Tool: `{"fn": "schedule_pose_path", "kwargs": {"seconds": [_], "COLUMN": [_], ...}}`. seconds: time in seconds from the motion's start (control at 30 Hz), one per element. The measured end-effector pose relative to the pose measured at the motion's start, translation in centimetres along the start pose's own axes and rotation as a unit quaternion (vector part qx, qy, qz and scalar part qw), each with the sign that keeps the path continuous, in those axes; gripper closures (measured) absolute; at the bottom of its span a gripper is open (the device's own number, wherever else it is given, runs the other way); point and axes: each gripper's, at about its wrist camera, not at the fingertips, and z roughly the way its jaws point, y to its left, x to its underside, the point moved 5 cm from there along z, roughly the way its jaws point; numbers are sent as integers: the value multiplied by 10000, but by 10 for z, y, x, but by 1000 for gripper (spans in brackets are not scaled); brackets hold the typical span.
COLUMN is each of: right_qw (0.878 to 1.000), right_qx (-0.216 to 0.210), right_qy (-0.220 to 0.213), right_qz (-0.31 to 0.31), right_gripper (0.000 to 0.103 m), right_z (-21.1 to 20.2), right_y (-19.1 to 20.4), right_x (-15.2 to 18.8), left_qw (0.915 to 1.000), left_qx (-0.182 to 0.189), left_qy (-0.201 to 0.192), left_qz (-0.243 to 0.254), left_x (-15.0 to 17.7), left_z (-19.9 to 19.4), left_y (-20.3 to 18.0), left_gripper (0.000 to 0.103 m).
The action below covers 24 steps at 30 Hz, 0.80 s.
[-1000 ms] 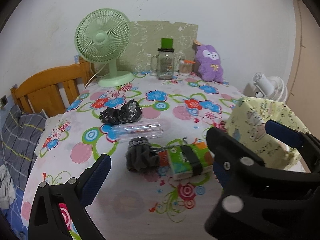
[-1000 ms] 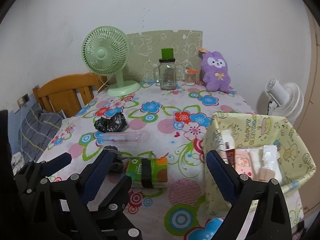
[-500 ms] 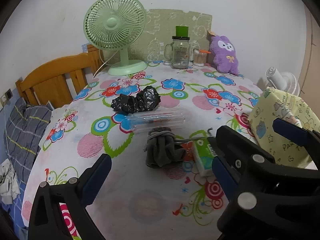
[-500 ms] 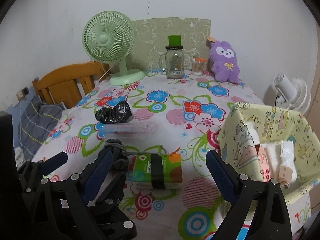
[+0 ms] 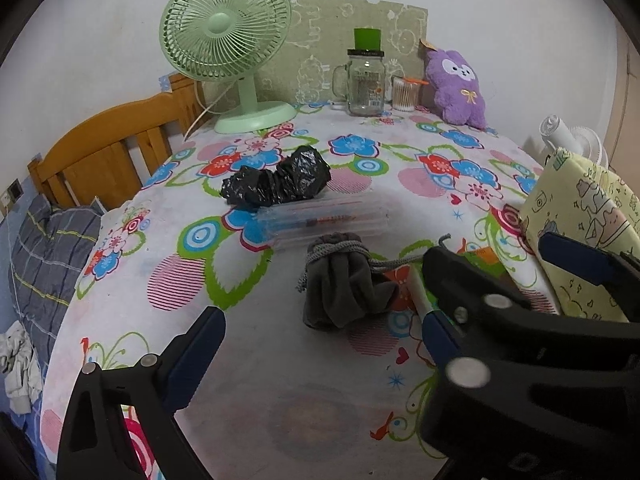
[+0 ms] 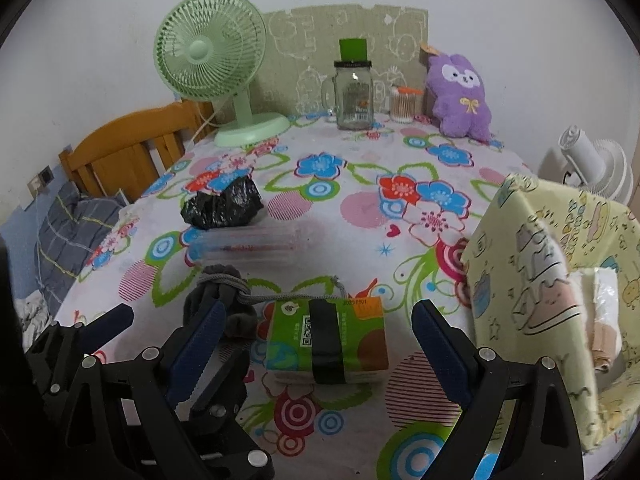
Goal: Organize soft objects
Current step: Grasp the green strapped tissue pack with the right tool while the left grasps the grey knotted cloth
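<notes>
Closing in since a second ago: left wrist view, left gripper [image 5: 320,344] spread wide, empty, grey drawstring pouch [image 5: 344,280] lying just ahead between fingers. Right wrist view, right gripper [image 6: 316,340] gaping, empty, framing tissue pack [image 6: 326,340]; fabric bin [image 6: 548,280] waiting beside right finger.

Wide-spread right tongs [image 6: 316,344] over green tissue pack [image 6: 326,346], grey pouch [image 6: 224,308] beside, yellow fabric bin [image 6: 536,264] right

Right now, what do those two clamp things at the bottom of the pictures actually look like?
Both look alike. The left gripper and the right gripper are black, angular plastic frames with silver round bolt heads at the joints. Each has two fingers faced with dark blue pads; on one pad the edge looks toothed. No cables, markings, hands or sleeves are visible.
</notes>
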Motion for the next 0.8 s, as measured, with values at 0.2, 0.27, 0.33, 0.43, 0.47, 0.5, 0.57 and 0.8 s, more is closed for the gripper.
{"fn": "schedule_pose_path", "kwargs": {"seconds": [0.2, 0.27, 0.33, 0.43, 0.47, 0.5, 0.57, 0.8], "right_qw": [9998, 9996, 9993, 9990, 9989, 9987, 9982, 9968], "right_qx": [28, 53, 42, 49, 56, 59, 49, 116], "right_qy": [205, 283, 365, 448, 471, 501, 591, 791], "right_qz": [44, 61, 73, 42, 30, 25, 32, 27], "right_gripper": [7, 8, 8, 8, 8, 11, 15, 28], "right_z": [16, 21, 26, 30, 32, 34, 37, 43], "right_y": [-1, -1, -1, 0, 0, 0, 0, -3], "right_x": [5, 7, 8, 10, 11, 12, 14, 20], "left_qw": [9999, 9998, 9997, 9996, 9996, 9996, 9995, 9992], "left_qx": [55, 53, 54, 74, 80, 85, 87, 76], "left_qy": [149, 194, 245, 281, 283, 284, 302, 387], "left_qz": [-18, -1, -4, -30, -39, -42, -27, 82], "left_x": [4, 6, 8, 9, 9, 9, 9, 10], "left_z": [10, 13, 16, 17, 18, 18, 18, 21], "left_y": [0, 0, -1, 0, 1, 0, -1, -4], "left_gripper": [4, 4, 4, 4, 4, 4, 4, 4]}}
